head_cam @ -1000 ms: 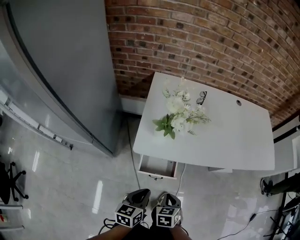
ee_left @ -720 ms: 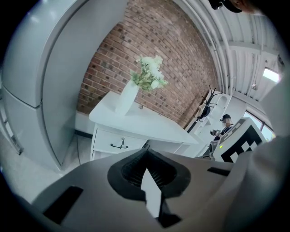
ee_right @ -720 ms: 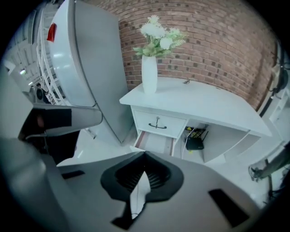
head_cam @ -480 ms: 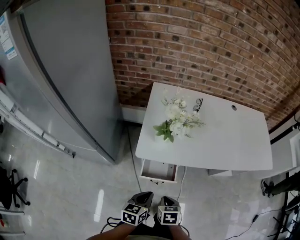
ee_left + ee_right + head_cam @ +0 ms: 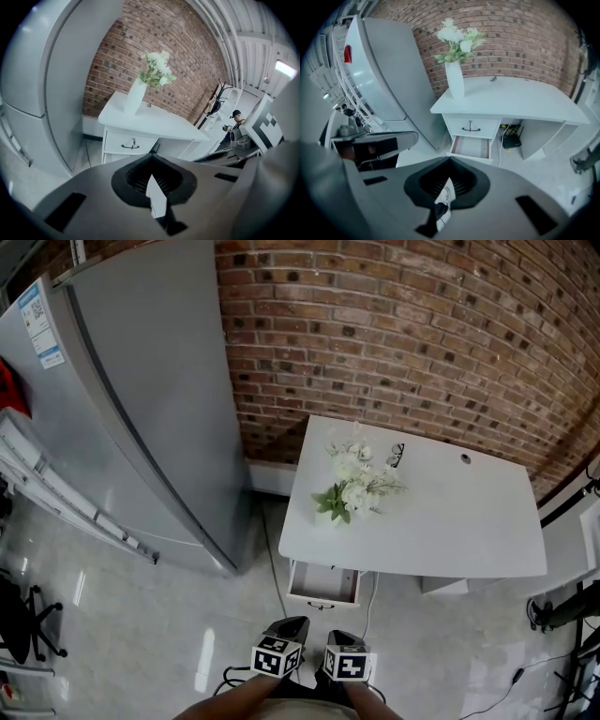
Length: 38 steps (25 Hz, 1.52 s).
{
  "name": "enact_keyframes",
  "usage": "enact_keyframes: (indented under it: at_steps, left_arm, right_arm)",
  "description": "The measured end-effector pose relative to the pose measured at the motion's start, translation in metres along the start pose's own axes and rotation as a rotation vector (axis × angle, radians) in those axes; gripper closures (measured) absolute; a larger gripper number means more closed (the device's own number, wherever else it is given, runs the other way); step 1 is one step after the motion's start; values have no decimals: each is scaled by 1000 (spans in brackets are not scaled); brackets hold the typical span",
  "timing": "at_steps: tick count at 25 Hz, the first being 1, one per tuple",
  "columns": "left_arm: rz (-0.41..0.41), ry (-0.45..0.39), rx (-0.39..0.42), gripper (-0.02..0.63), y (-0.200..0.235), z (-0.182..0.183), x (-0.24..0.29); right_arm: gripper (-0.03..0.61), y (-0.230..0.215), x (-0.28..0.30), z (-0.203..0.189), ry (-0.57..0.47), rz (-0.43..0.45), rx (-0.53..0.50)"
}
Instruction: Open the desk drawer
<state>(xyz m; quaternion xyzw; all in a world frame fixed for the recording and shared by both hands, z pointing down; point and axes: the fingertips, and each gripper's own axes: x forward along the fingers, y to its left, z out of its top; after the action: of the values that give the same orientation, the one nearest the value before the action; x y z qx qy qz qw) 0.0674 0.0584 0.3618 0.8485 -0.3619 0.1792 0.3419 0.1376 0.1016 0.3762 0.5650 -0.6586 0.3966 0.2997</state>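
Both claws are empty with their jaws pressed together. The left claw [image 5: 152, 183] and the right claw [image 5: 447, 186] sit side by side, well apart from the surface [image 5: 441, 521], with bare floor [image 5: 412, 643] between.

Under the surface's left end, as you face it, are two drawers. The upper drawer [image 5: 459, 126] is flush, with its handle [image 5: 471, 128] facing you. The lower drawer [image 5: 471, 147] beneath it already stands pulled out towards you, its inside showing.

Either drawer slides along a line running straight out from the surface's front edge to where you stand, so the pull would be a plain draw back.

The right claw looks the better lined up — the drawers stand almost dead ahead of its jaws. From the left claw they fall left of centre.

I'd judge you must close the gap and part the jaws before the handle can be taken.
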Motion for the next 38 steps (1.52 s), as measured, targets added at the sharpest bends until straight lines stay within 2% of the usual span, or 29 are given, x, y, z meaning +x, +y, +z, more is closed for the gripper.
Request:
enact_keyframes:
  at_steps: [4,12,17,21,38]
  left_arm:
    - [-13,19,-10,606,-5,-6,2]
    - [-36,30,-26,606,0,-8,-10]
    - [-51,42,-21,606,5,-11,-15]
    - [-60,46,-11,606,4,-10,-16]
    - [-66,54,-9,606,-4,-6,-6]
  right_arm:
    - [563,5,-3,-6,11,0,-41]
    - [563,14,-6,-6,3,-20,-21]
    - [563,24,-4,-13,1,-42,-59]
    - [563,28,-3,-16,17,-40,-52]
    - [563,12,-4,-8,19,-52,-39]
